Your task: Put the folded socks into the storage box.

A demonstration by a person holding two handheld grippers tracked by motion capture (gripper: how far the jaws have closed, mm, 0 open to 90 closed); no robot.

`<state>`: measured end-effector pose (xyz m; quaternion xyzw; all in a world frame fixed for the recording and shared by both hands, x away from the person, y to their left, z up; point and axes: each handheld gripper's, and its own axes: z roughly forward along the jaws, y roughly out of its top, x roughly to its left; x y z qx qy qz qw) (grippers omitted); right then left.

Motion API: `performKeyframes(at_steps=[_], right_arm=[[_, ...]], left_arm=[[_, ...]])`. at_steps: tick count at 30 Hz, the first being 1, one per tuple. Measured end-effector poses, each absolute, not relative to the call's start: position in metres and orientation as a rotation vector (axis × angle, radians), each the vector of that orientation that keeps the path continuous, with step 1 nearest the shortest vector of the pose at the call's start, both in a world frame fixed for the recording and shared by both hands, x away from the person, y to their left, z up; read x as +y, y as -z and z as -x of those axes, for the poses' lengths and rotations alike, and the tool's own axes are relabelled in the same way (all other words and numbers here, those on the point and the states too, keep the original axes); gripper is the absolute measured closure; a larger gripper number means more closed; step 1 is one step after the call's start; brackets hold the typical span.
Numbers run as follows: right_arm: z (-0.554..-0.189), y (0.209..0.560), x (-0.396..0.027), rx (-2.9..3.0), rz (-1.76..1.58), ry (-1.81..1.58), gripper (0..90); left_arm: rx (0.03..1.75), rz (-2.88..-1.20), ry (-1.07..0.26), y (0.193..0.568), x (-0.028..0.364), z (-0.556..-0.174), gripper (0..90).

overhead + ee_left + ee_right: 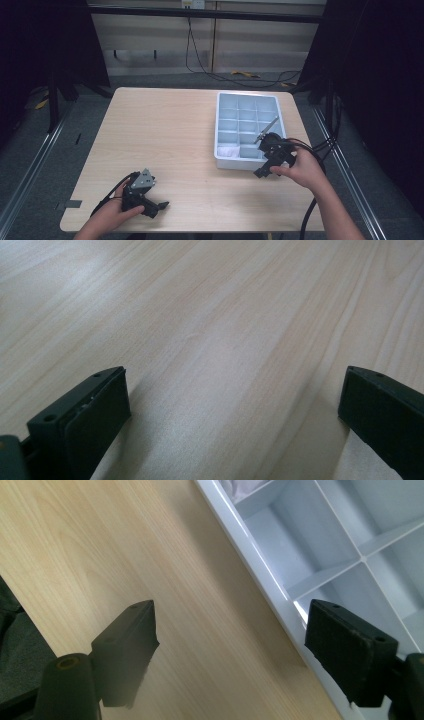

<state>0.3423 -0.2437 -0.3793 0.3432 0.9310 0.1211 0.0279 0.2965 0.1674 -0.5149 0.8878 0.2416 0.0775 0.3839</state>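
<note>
A pale blue tray [220, 131] split into several compartments sits on the right half of the wooden table [165, 135]. Something white and crumpled [227, 150] lies in its front left compartment. My right gripper [262, 170] is at the tray's front right corner. In the right gripper view it [231, 605] is open, one jaw over the wood and the other over a compartment, straddling the tray's rim [250, 545]. My left gripper [157, 206] is held low near the table's front left edge. It [235, 375] is open wide over bare wood with nothing between the jaws.
Dark curtains flank the table on both sides. Cables [220, 75] trail across the floor behind it. Metal rails [35, 165] run along the floor to the left and right. Bare wood stretches across the table's left and middle.
</note>
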Motion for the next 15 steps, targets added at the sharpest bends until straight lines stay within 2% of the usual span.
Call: performKeyframes(at_steps=[15], right_arm=[[-0.329, 0.387, -0.255, 2.907, -1.061, -0.3, 19.8]], left_arm=[[0.616, -2.263, -0.198, 0.515, 0.167, -0.297, 0.0]])
